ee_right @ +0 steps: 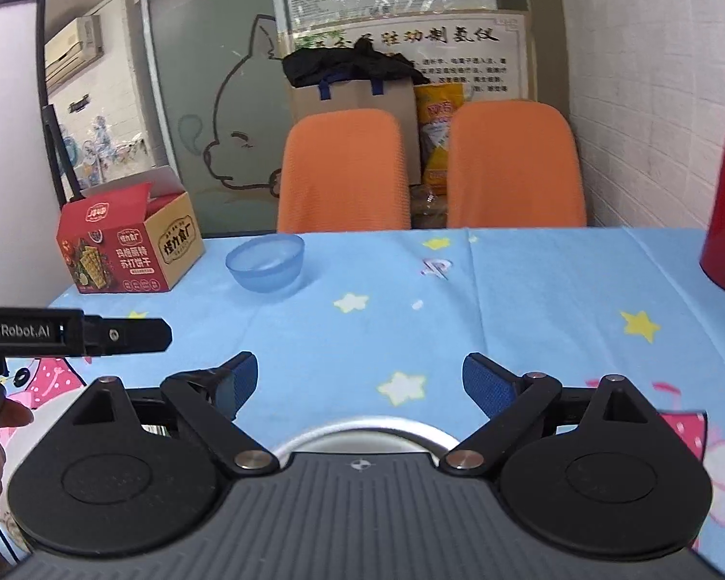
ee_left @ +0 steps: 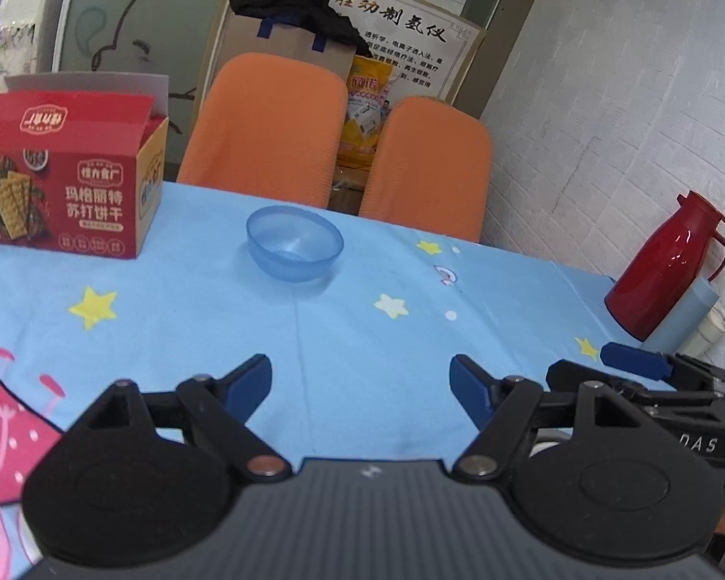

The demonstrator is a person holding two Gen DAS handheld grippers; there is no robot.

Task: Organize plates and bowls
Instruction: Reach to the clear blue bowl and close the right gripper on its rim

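A translucent blue bowl (ee_left: 295, 244) stands upright on the blue star-print tablecloth (ee_left: 193, 319), toward the far edge; it also shows in the right wrist view (ee_right: 266, 261). My left gripper (ee_left: 360, 389) is open and empty, well short of the bowl. My right gripper (ee_right: 360, 384) is open and empty, above the near part of the table. A metal rim of a plate or bowl (ee_right: 362, 430) shows just under the right gripper's body, mostly hidden. The right gripper's finger (ee_left: 633, 360) shows at the right of the left wrist view.
A red cracker box (ee_left: 67, 183) stands at the far left of the table. A red thermos jug (ee_left: 667, 266) stands at the right by the white wall. Two orange chairs (ee_left: 266, 130) sit behind the table's far edge. The left gripper's body (ee_right: 72, 331) reaches in from the left.
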